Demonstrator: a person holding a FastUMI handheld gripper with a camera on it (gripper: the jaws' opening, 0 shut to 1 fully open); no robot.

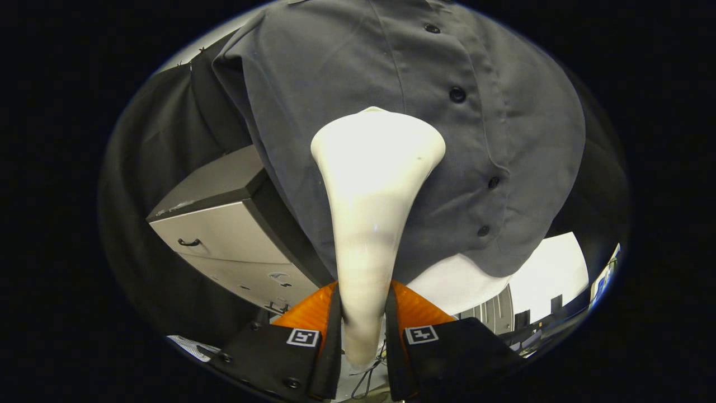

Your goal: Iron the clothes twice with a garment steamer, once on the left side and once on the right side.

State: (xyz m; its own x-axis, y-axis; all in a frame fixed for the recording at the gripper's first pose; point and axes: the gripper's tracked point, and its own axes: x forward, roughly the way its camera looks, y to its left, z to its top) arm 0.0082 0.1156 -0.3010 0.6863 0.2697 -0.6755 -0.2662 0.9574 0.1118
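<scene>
A dark grey button-up shirt (347, 61) hangs in front of me, its button placket running down to the right of centre. My gripper (362, 313) is shut on the handle of a white garment steamer (372, 184). The steamer's wide flared head points up and away from the fingers and lies against the shirt's front panel, just left of the button line. Whether the head touches the cloth I cannot tell. The shirt's lower hem hangs just beyond the fingers, to their right.
A grey cabinet (224, 235) with a dark handle on its drawer stands to the left, partly behind the shirt. Black cloth hangs further left. A bright white surface (548, 268) lies below the shirt's hem at the right.
</scene>
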